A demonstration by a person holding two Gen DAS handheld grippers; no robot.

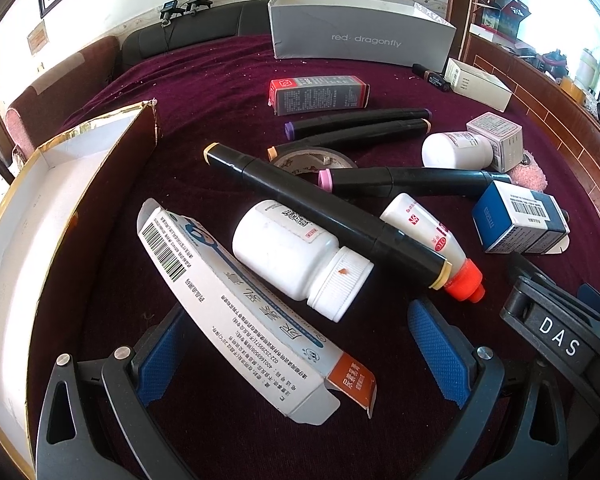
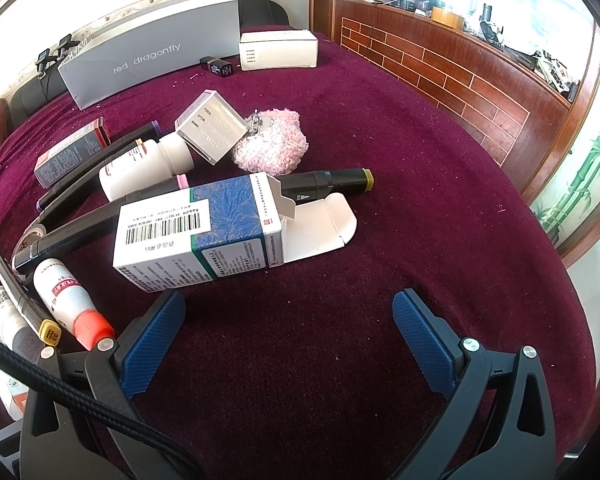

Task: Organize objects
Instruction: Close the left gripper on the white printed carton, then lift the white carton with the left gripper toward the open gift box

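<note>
Left tongs (image 1: 308, 348) are spread wide, blue pads low over a dark red cloth (image 1: 220, 80). Between the pads lies a long white carton (image 1: 244, 312) w/ barcode, flaps open at both ends, slanting from upper left to lower right; neither pad visibly grips it. Just beyond it a white pill bottle (image 1: 296, 256) lies on its side, cap pointing right. A black marker (image 1: 324, 212) w/ cream end caps rests diagonally across that bottle & a small white bottle w/ orange-red cap (image 1: 432, 240). To the left stands an open white tray box w/ gold rim (image 1: 28, 240), nothing visible in it. Farther: a tape roll (image 1: 316, 160), three more black markers, a second white bottle (image 1: 456, 150), a red & grey carton (image 1: 320, 94). At the far edge, a grey box marked "red-dragonfly" (image 1: 360, 36).

Right tongs (image 2: 288, 344) are also spread wide, holding nothing, over bare cloth. Just past the left pad lies a blue & white carton (image 2: 196, 228), one end flap open. Behind it a black marker w/ olive cap (image 2: 328, 184), then a pink fluffy item (image 2: 276, 148) touching a tilted small grey box (image 2: 212, 128). Farthest: a white box (image 2: 278, 50) beside the grey one, wood panelling (image 2: 460, 68) to the right.
</note>
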